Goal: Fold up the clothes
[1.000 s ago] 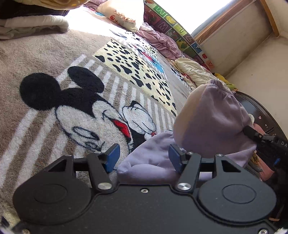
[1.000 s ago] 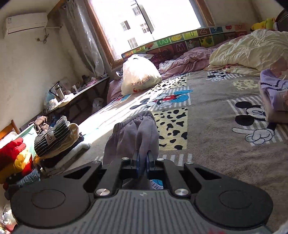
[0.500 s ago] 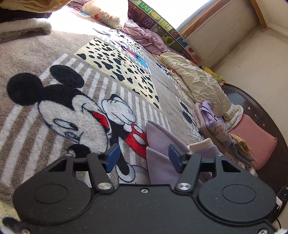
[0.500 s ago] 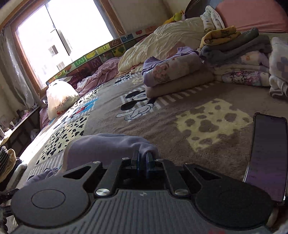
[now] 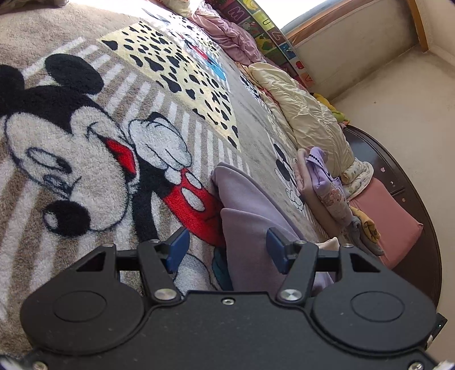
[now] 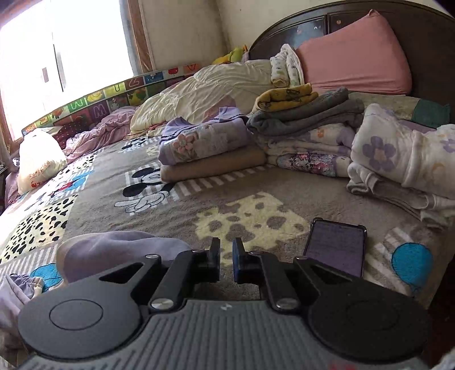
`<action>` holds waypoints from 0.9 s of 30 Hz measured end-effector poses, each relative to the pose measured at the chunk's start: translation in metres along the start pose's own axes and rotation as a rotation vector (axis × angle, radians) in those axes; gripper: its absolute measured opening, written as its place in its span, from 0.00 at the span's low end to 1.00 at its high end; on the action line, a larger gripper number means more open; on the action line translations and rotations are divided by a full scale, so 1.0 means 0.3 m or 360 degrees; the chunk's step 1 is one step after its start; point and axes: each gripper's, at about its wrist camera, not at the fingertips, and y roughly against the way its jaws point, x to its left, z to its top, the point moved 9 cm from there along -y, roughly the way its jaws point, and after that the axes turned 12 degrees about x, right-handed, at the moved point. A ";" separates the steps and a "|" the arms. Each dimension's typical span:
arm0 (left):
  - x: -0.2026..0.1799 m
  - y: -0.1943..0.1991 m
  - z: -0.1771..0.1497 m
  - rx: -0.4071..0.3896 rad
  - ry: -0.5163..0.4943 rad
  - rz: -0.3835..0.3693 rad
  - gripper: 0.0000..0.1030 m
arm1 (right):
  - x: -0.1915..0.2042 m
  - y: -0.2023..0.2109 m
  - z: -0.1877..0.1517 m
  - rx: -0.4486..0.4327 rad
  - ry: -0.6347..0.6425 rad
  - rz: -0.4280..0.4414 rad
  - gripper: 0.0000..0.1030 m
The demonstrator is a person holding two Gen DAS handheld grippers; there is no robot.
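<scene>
Both jaws hang released and empty, the left gripper (image 5: 224, 250) over the lilac garment (image 5: 250, 216) lying part-folded on the near blanket (image 6: 241, 199), the right gripper (image 6: 226, 260) beside it, while far folded stacks (image 6: 298, 133) suggest most clothes are done.

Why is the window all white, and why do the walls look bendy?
Right wrist view: the window is blown out to white by daylight, hiding what is outside. Left wrist view: the fisheye lens curves the headboard and darkens the corners; sunlight glares on the blanket at top left.

Sunlit window (image 6: 57, 57), dark headboard (image 6: 327, 25)
</scene>
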 end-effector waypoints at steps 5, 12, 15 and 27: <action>0.005 -0.031 0.008 0.0025 0.0099 -0.0126 0.57 | 0.362 -0.061 -0.048 0.0279 0.0351 0.0558 0.41; -0.017 -0.076 0.009 0.0077 0.0116 -0.0247 0.54 | 0.785 -0.212 -0.172 0.0618 0.0793 0.0780 0.43; -0.046 -0.075 0.011 0.0046 0.0002 -0.0207 0.13 | 0.851 -0.247 -0.206 0.0783 0.0775 0.0893 0.06; -0.127 0.236 0.076 -0.0449 -0.0702 0.0188 0.12 | 1.054 -0.047 -0.142 0.0449 0.0936 0.1129 0.05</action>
